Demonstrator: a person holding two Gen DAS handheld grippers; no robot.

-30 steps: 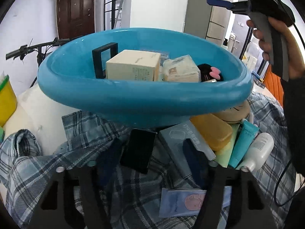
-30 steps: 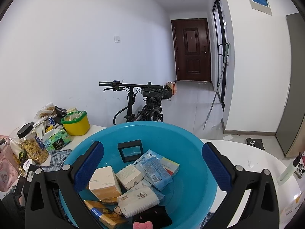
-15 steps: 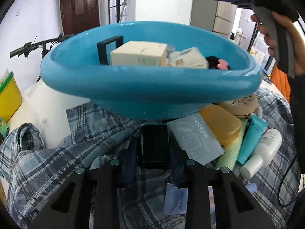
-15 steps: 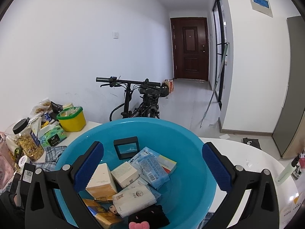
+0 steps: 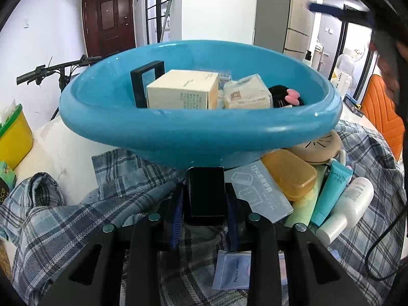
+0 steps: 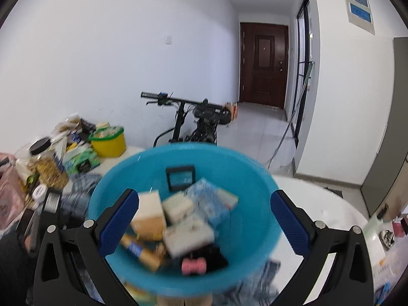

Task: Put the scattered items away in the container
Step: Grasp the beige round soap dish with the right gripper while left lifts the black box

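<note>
Blue basin (image 5: 199, 130) just beyond jaw-clamped black box (image 5: 205, 193).

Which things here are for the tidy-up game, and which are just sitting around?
For the job:
- blue basin
- black box clamped in the left gripper
- orange case, teal tube, white bottle, waiting on the plaid cloth

Just lying about:
- bicycle
- yellow tub
- snack jar

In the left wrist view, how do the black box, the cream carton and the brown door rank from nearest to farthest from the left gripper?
1. Black box: between the left gripper pads.
2. Cream carton: inside the blue basin, above.
3. Brown door: far back, upper left.
</note>
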